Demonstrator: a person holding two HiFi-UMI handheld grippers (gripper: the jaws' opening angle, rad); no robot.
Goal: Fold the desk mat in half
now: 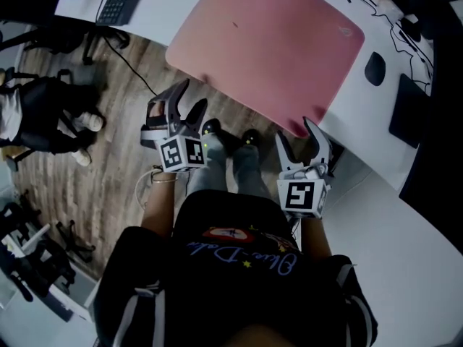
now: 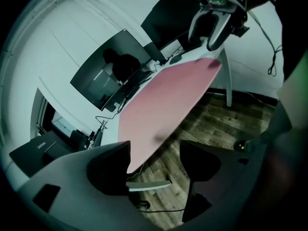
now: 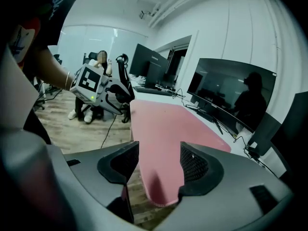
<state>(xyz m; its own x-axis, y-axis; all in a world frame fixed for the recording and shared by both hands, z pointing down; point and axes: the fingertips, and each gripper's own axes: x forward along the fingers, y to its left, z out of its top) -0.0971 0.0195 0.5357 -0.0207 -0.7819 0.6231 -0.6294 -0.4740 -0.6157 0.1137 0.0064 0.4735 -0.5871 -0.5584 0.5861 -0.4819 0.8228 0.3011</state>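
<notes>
Now the pink desk mat [image 1: 268,45] lies flat on the white bench [image 1: 362,114], its near edge jutting out over the wooden floor [image 1: 123,92], while the left claw [image 1: 192,100] hovers wide open just beside the near left corner and the right claw [image 1: 295,132], also open, straddles the near right corner without pinching.

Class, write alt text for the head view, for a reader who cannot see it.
Seen from above, a pink desk mat lies flat on a white desk. The person holds the left gripper and the right gripper, both open, close to its two near corners, over a wooden floor.
</notes>
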